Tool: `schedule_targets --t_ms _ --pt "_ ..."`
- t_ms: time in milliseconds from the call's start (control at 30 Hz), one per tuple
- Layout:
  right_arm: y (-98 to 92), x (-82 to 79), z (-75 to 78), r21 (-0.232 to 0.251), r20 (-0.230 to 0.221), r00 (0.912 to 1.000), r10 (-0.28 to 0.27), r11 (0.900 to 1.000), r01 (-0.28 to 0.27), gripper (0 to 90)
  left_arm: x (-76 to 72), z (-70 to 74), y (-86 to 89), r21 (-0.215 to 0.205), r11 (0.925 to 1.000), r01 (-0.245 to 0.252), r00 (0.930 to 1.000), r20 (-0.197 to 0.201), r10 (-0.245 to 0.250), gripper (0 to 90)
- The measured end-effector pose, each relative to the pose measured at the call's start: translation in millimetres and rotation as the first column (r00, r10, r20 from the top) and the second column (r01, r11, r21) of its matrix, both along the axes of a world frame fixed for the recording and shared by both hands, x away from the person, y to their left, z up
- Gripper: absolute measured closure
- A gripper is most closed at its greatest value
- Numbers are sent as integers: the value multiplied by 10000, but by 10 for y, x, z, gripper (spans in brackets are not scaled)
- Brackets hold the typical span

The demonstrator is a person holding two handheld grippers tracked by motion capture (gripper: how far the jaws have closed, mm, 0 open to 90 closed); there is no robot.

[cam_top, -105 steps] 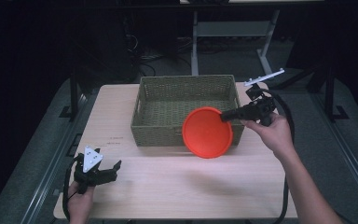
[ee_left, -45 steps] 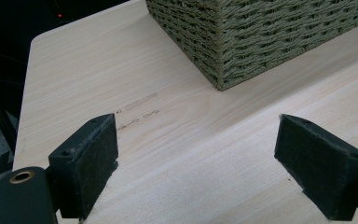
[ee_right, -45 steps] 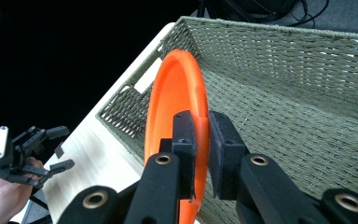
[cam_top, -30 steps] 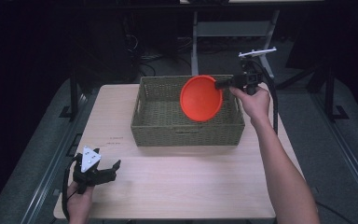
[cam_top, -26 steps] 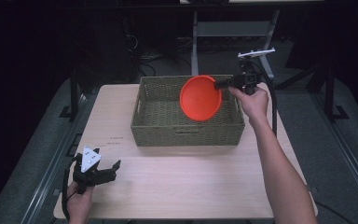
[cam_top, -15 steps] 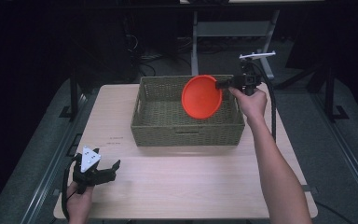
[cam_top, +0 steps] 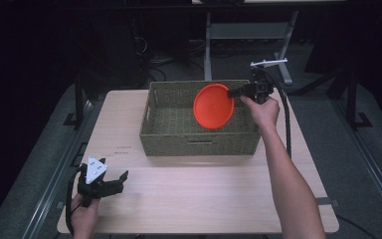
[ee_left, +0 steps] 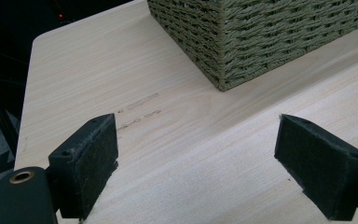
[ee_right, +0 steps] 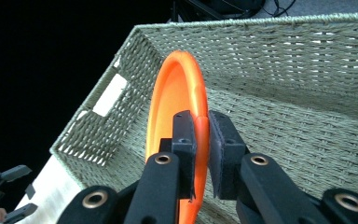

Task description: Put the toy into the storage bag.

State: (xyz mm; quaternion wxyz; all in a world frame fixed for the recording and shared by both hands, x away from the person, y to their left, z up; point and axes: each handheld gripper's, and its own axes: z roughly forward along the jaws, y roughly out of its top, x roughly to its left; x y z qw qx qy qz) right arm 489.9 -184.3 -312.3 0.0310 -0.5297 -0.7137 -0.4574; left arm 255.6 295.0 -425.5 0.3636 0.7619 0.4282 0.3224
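My right gripper (cam_top: 235, 92) is clamped on the rim of the orange plate (cam_top: 213, 106). In the right gripper view the two black pads (ee_right: 182, 135) pinch the plate (ee_right: 177, 100) edge between them, jaws nearly together with only the rim's thickness in the gap. The plate is held on edge, roughly upright, face toward the left end of the basket. It hangs over the right half of the woven basket (cam_top: 169, 139), above its open interior. From the high view I can't tell if the lower edge touches the basket floor; the right gripper view shows woven floor and far wall (ee_right: 307, 60) behind it and a handle cutout in the end wall.

My right hand (cam_top: 262, 109) is just past the basket's right rim, forearm coming in from the bottom of the table (cam_top: 204, 199).

My left gripper (cam_top: 115, 183) is parked at the near left corner of the table, well apart from the basket. Jaws wide, nothing between them: the left gripper view shows bare wood between the pads (ee_left: 86, 163) and the basket's near corner (ee_left: 223, 56) ahead. My left hand (cam_top: 83, 211) is at the table edge, the grey three-cornered plate on top of the gripper.
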Motion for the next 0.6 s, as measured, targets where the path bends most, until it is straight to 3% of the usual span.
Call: schedule_targets --t_ms 367,600 --pt "117 75 -114 -353 -214 9998 32 9994 -40 814 -1 4 3 19 10000 23 10000 4 -23 129" --pt "206 117 -193 -994 -362 9993 81 9950 -117 814 4 1 -16 25 10000 40 10000 11 -40 129"
